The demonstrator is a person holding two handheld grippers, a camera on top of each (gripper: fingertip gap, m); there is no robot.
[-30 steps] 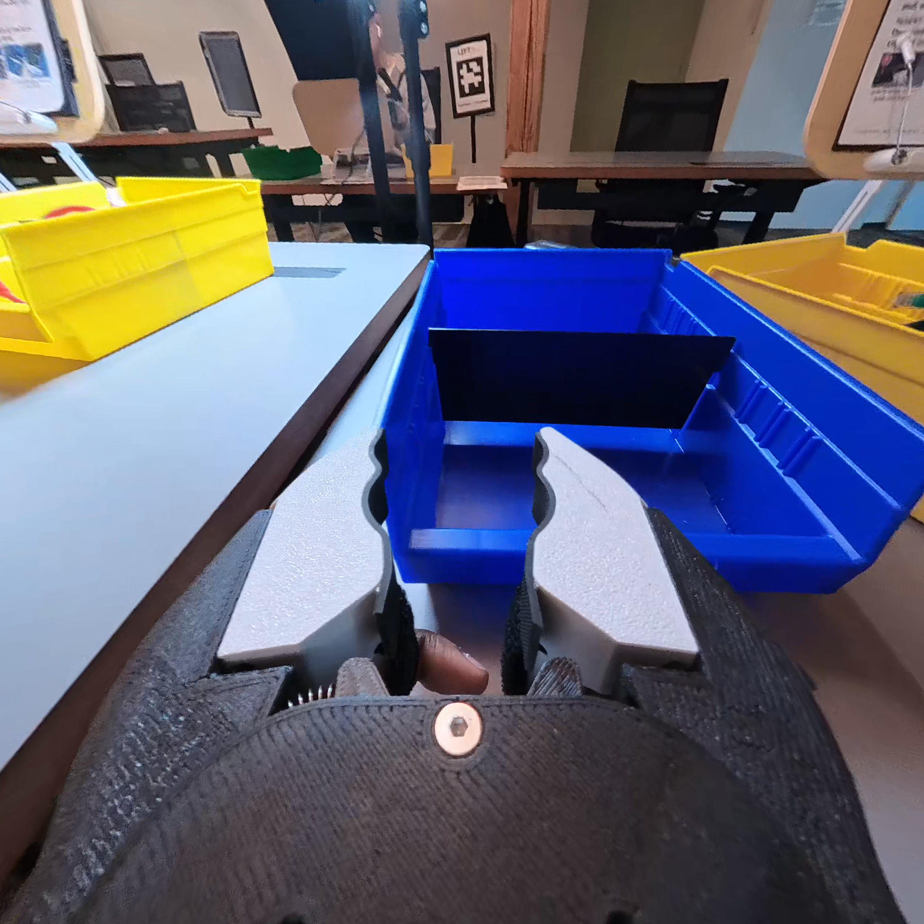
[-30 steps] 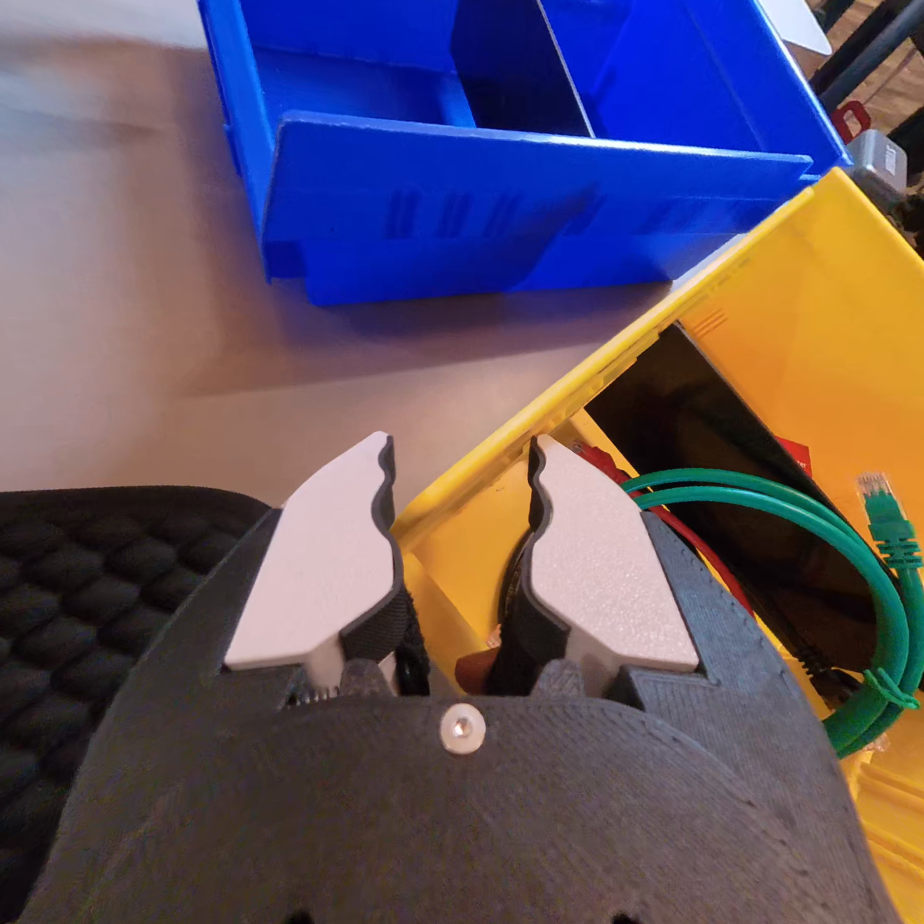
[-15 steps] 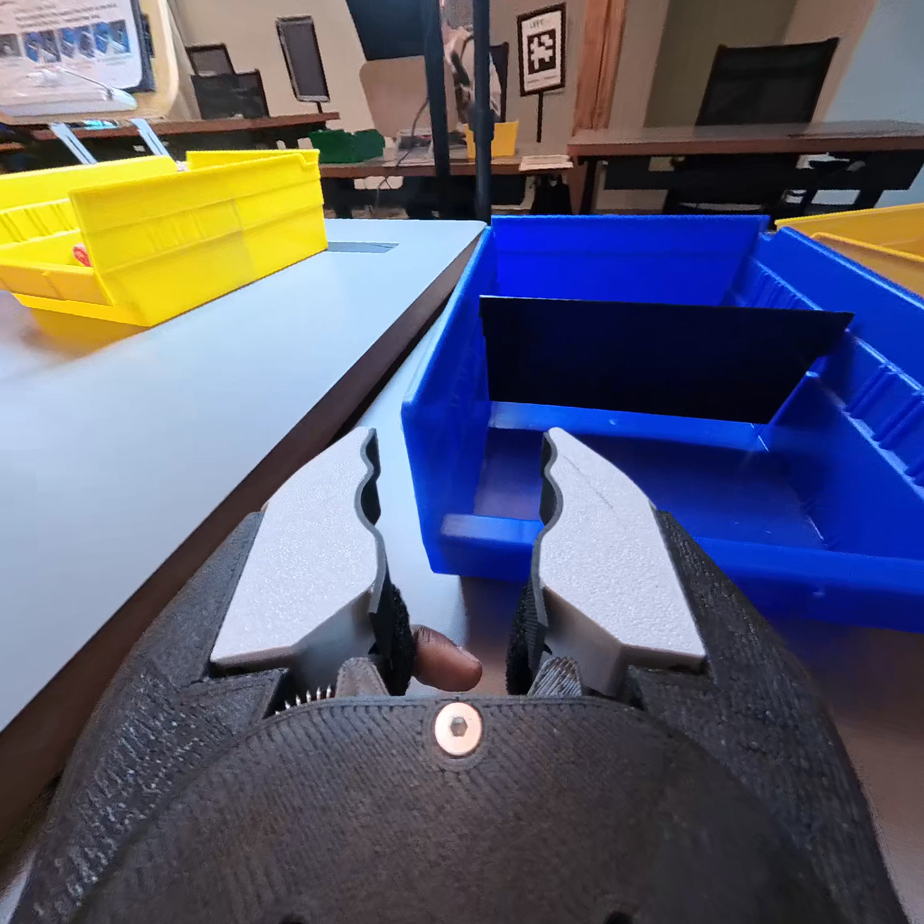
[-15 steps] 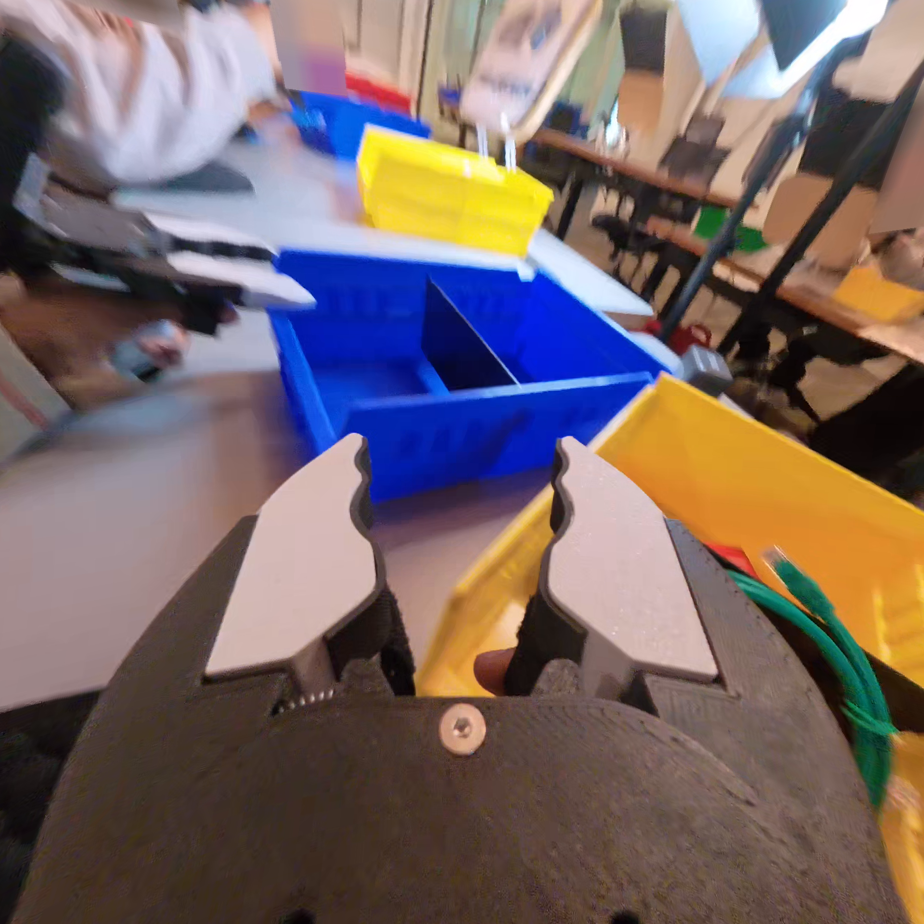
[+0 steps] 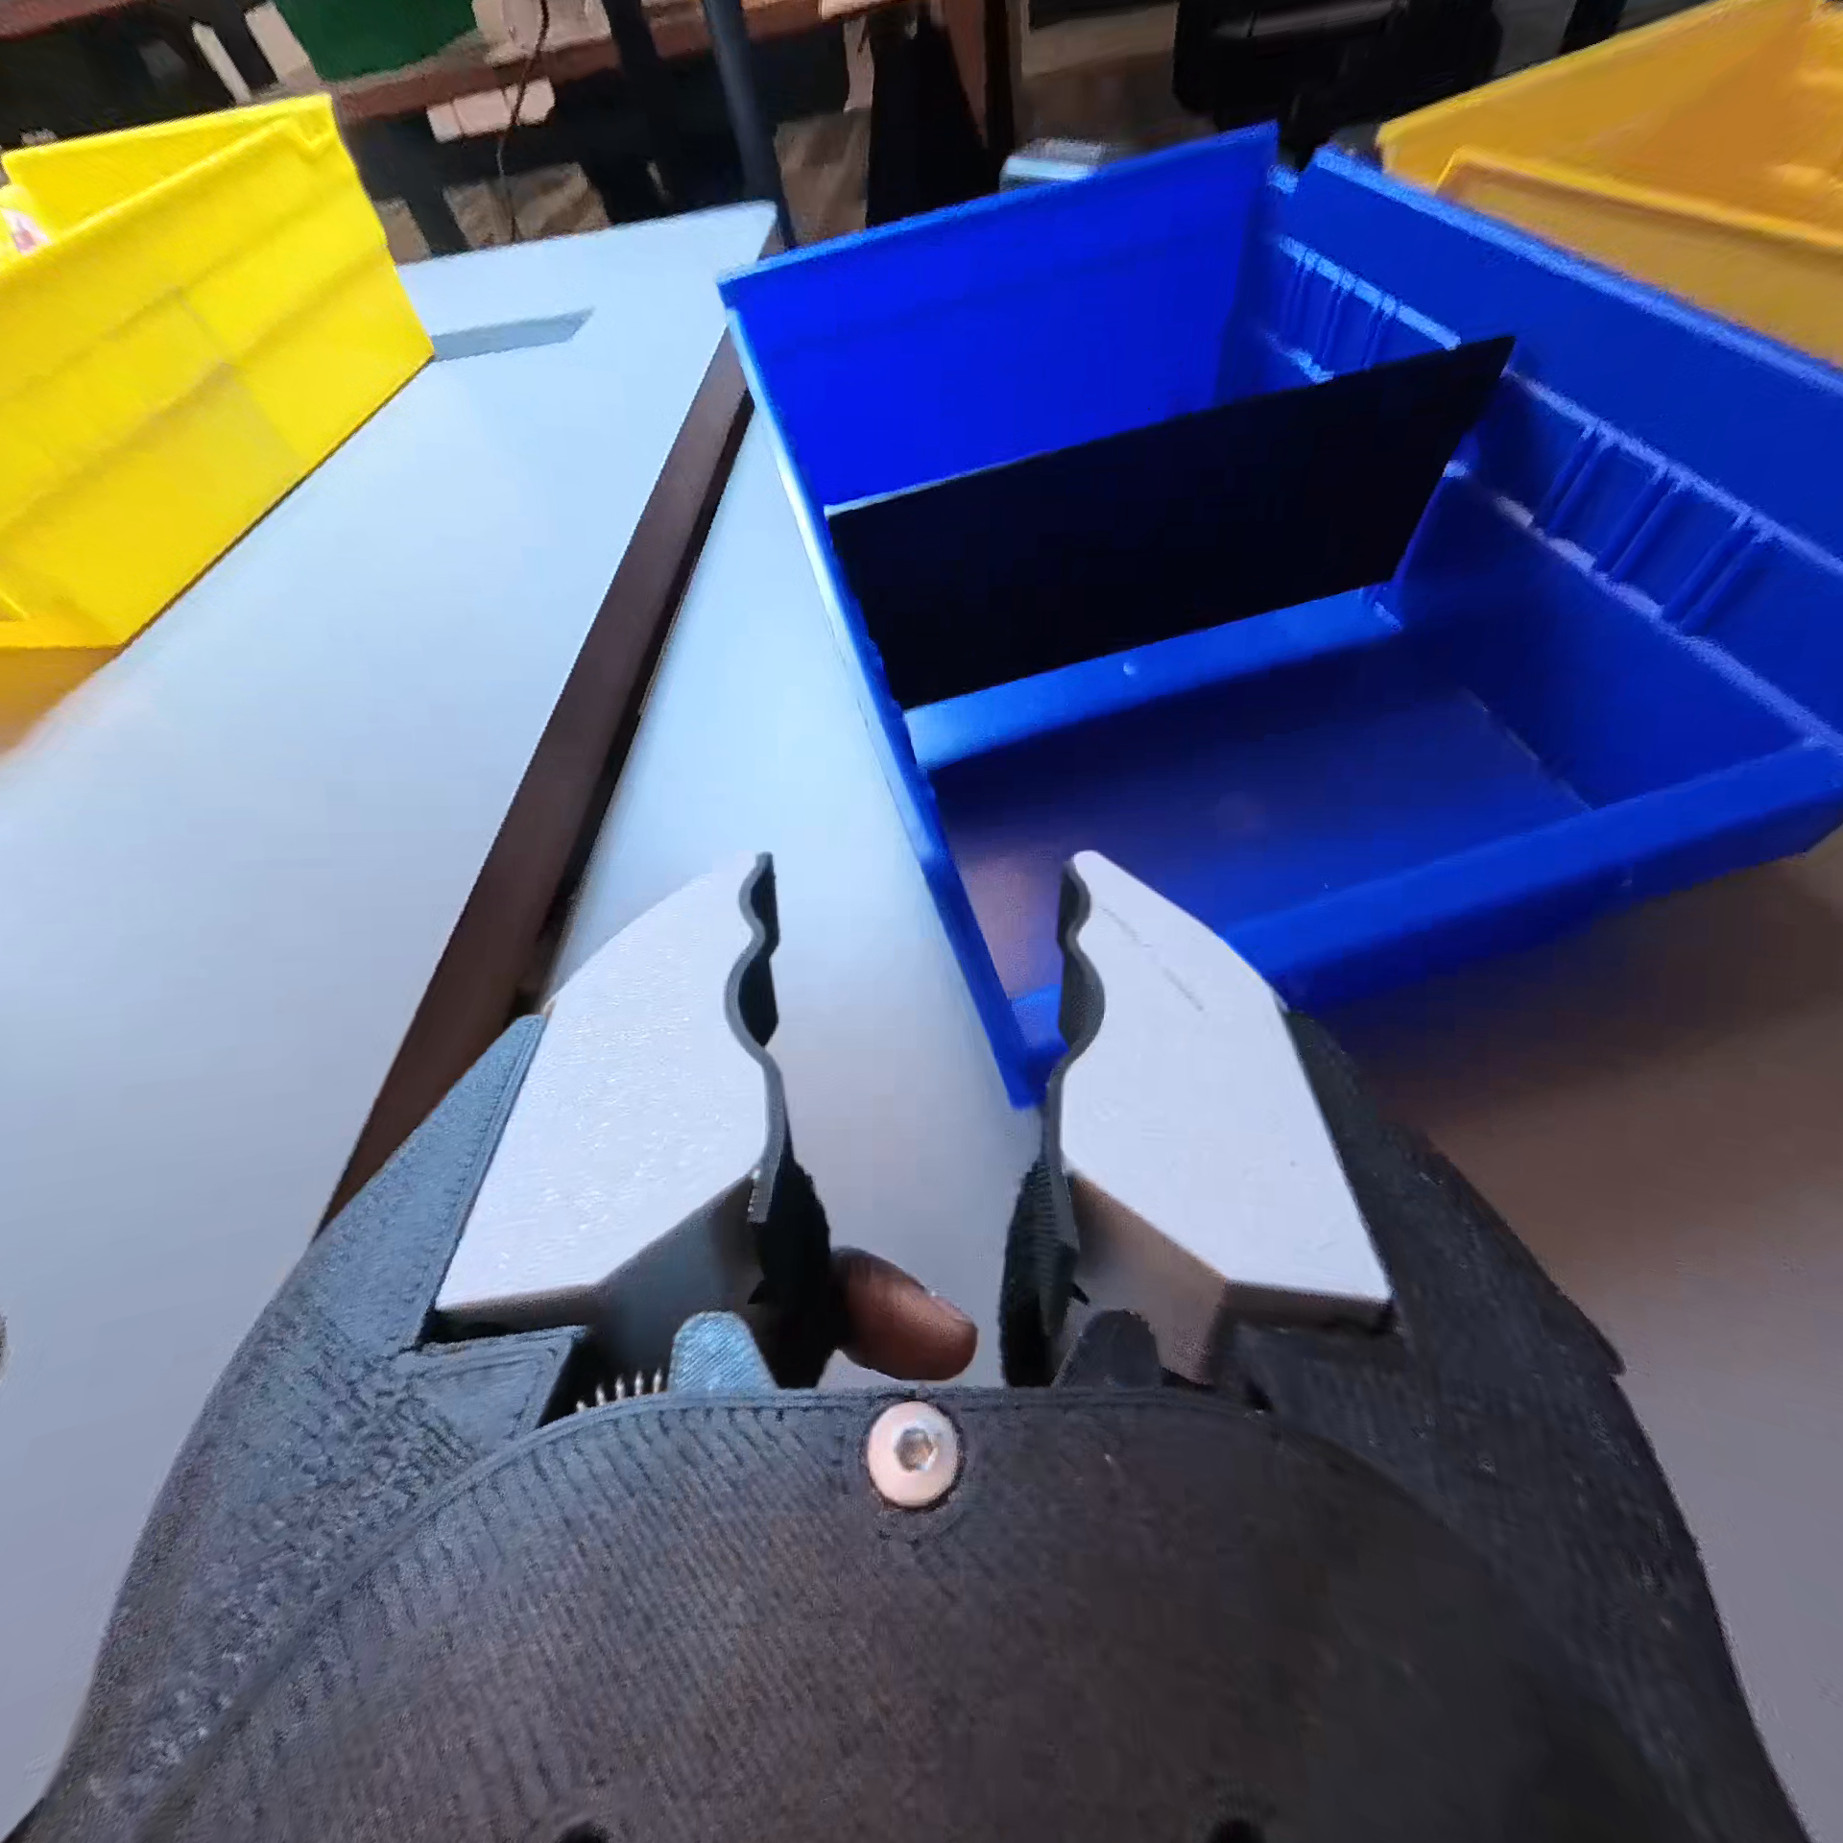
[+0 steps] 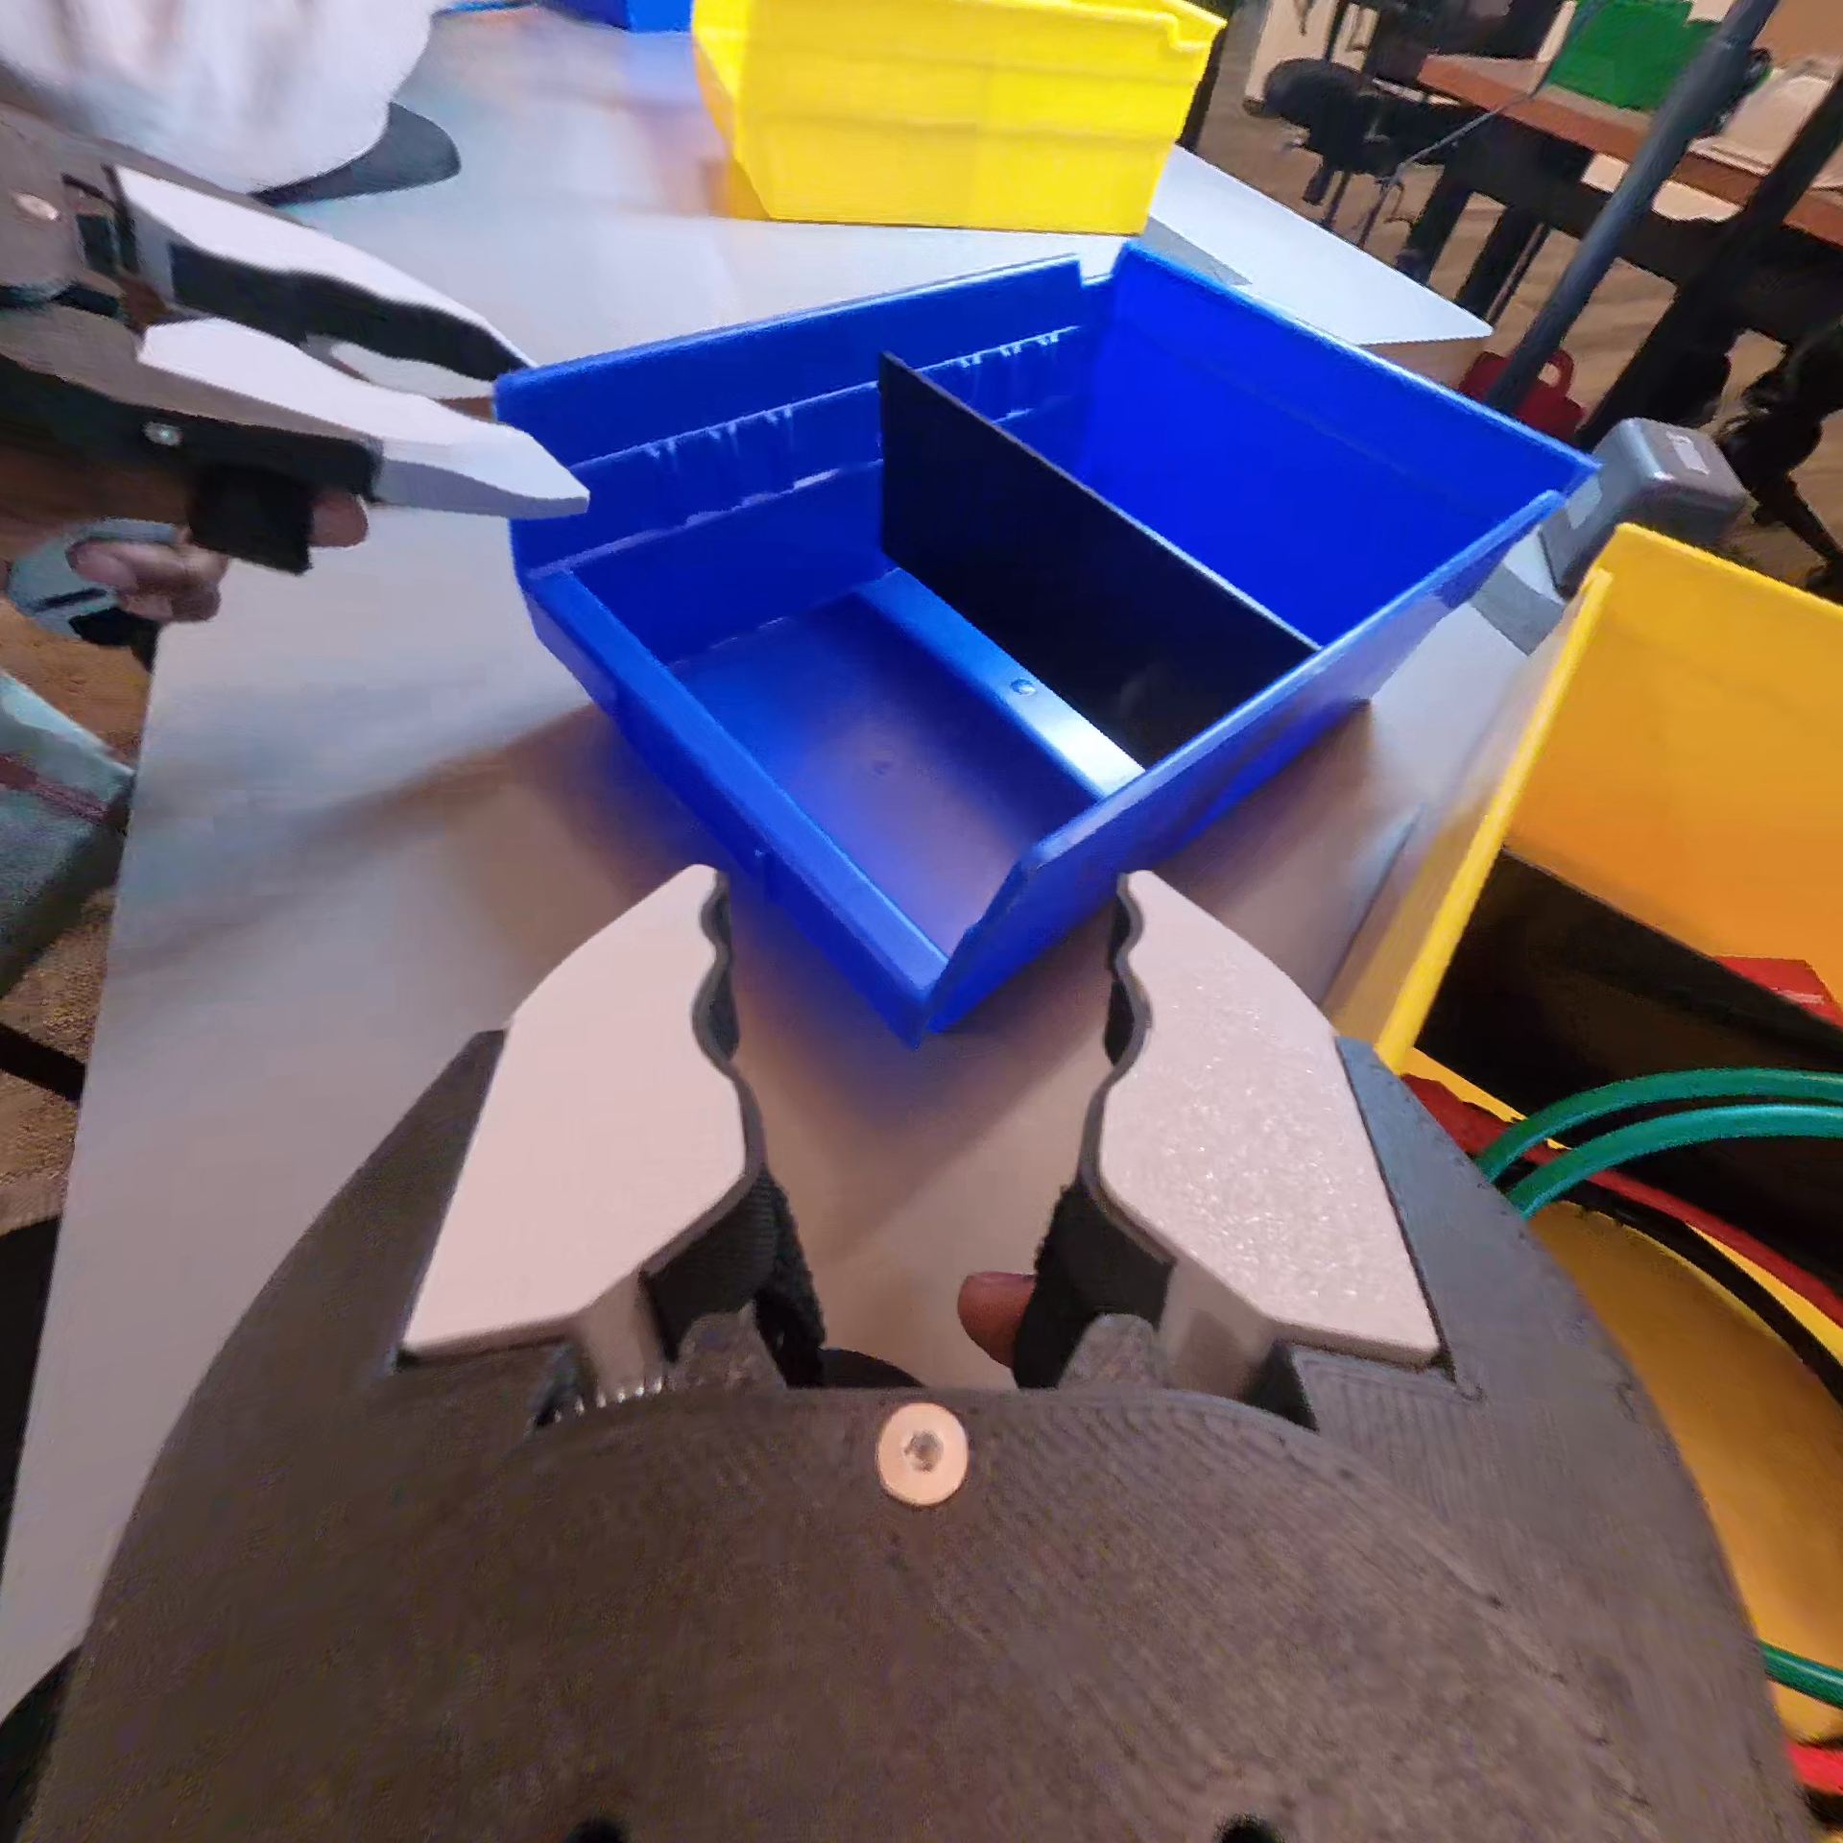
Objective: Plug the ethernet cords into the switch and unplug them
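A blue bin (image 5: 1556,818) with a black divider (image 5: 1147,539) stands empty on the grey table; it also shows in the right wrist view (image 6: 698,718). My left gripper (image 5: 918,888) is open and empty, at the bin's near left corner. My right gripper (image 6: 918,898) is open and empty, over the bin's near corner. Green (image 6: 1646,1107) and red (image 6: 1675,1217) ethernet cords lie in a yellow bin (image 6: 1476,848) at the right. The left gripper also shows far left in the right wrist view (image 6: 539,479). No switch is clearly in view.
A second yellow bin (image 5: 180,379) sits on the adjoining table, also in the right wrist view (image 6: 947,110). A dark seam (image 5: 598,658) runs between the two tables. A yellow bin (image 5: 1646,160) is behind the blue one. A grey clamp (image 6: 1636,499) is at the table's far edge.
My right gripper has swung from the yellow bin of cords to face the blue bin and has opened wider. My left gripper has tilted downward and shifted left of the bin.
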